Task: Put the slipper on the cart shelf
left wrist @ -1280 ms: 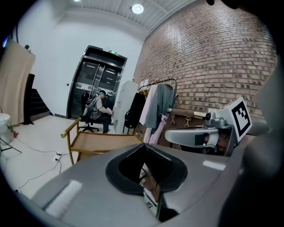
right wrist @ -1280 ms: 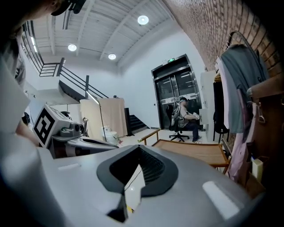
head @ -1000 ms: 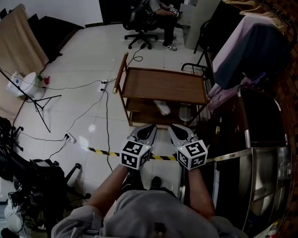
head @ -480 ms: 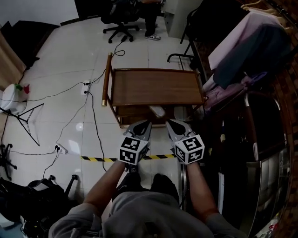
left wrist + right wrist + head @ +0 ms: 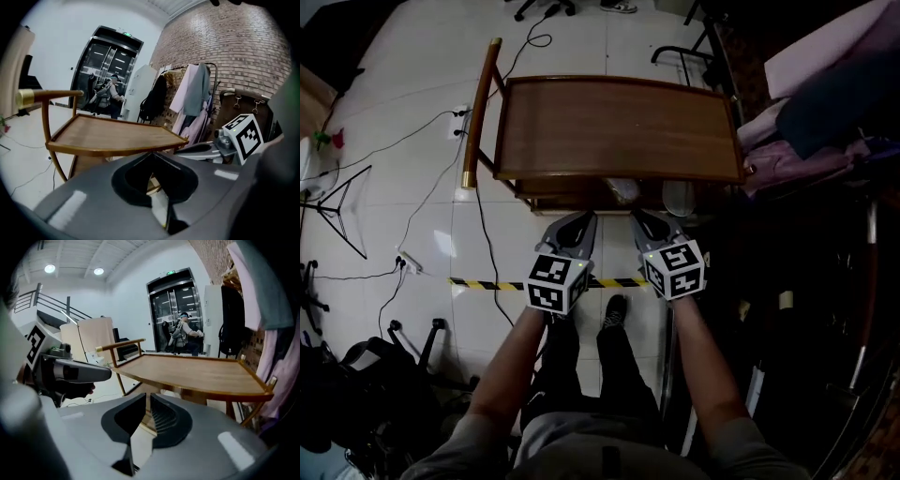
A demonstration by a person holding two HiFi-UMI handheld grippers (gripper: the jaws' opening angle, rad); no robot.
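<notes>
Slipper (image 5: 623,190): under cart top (image 5: 619,127), centre frame.
Left tool (image 5: 584,217): jaws together, empty.
Right tool (image 5: 639,217): jaws nearly together, opening, empty.

Grey tools (image 5: 579,223), black-white marker cubes (image 5: 555,284), perhaps grey shirt (image 5: 572,448).

A yellow-and-black striped tape (image 5: 483,282) is laid across the white floor (image 5: 394,112), crossed by a black cable (image 5: 485,239). Clothes (image 5: 825,112) are hung at the right; a tripod (image 5: 342,202) is seen left.

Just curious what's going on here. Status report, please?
Left gripper and right gripper shut, empty. Pale slipper on lower shelf of brown wooden cart, half hidden. Nothing stands between.
</notes>
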